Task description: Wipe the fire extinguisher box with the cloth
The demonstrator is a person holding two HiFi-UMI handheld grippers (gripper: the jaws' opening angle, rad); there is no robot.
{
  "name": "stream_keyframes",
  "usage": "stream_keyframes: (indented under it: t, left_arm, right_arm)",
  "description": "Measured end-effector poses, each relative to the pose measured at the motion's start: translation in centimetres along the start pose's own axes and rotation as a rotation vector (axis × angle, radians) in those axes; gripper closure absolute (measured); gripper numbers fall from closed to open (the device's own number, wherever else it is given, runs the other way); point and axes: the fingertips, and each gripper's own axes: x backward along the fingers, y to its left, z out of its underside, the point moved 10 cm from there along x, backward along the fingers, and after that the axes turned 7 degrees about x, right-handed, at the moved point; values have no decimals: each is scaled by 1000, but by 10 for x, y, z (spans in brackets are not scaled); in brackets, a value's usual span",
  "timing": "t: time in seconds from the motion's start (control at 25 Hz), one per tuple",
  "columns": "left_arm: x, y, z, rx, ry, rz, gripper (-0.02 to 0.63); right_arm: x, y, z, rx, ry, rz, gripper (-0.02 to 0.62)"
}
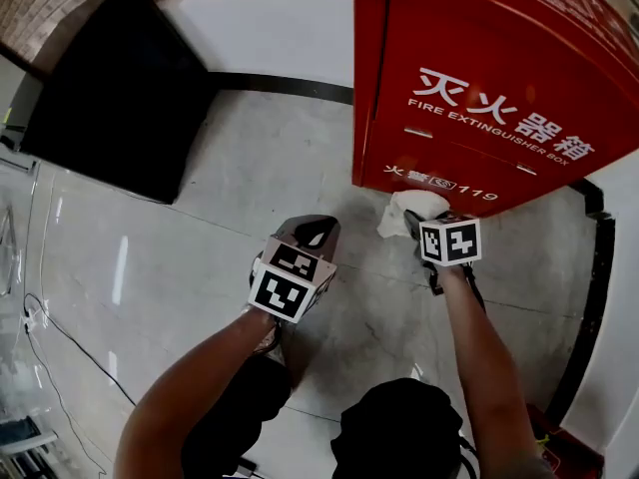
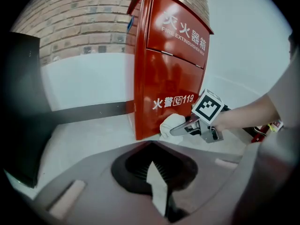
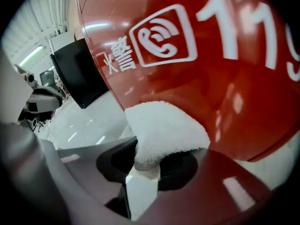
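The red fire extinguisher box [image 1: 479, 78] stands on the pale floor against the wall, with white lettering and "119" on its front. My right gripper [image 1: 411, 220] is shut on a white fluffy cloth [image 1: 409, 208] and presses it against the box's lower left front corner. In the right gripper view the cloth [image 3: 164, 130] bulges out of the jaws against the red panel [image 3: 201, 78], below the phone symbol. The left gripper view shows the box [image 2: 168, 69], the cloth [image 2: 169, 124] and the right gripper [image 2: 182, 128]. My left gripper [image 1: 310, 230] hovers over the floor left of the box, shut and empty.
A large black panel [image 1: 110, 98] leans at the left against a brick wall [image 2: 79, 22]. A black baseboard [image 1: 280, 85] runs along the white wall. A thin cable [image 1: 60, 337] lies on the floor at the left. A red object [image 1: 564, 447] sits at the lower right.
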Motion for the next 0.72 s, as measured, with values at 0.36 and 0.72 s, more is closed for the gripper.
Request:
stream_keyframes:
  t: [0.36,0.72]
  left_arm:
    - [51,44,0,-3,1,-70,606]
    - [81,99,-12,19,-65,-79,606]
  right_arm:
    - [-59,80,-52,-24,-60,-98,456]
    - [-42,146,-109,182,-213,-275,456]
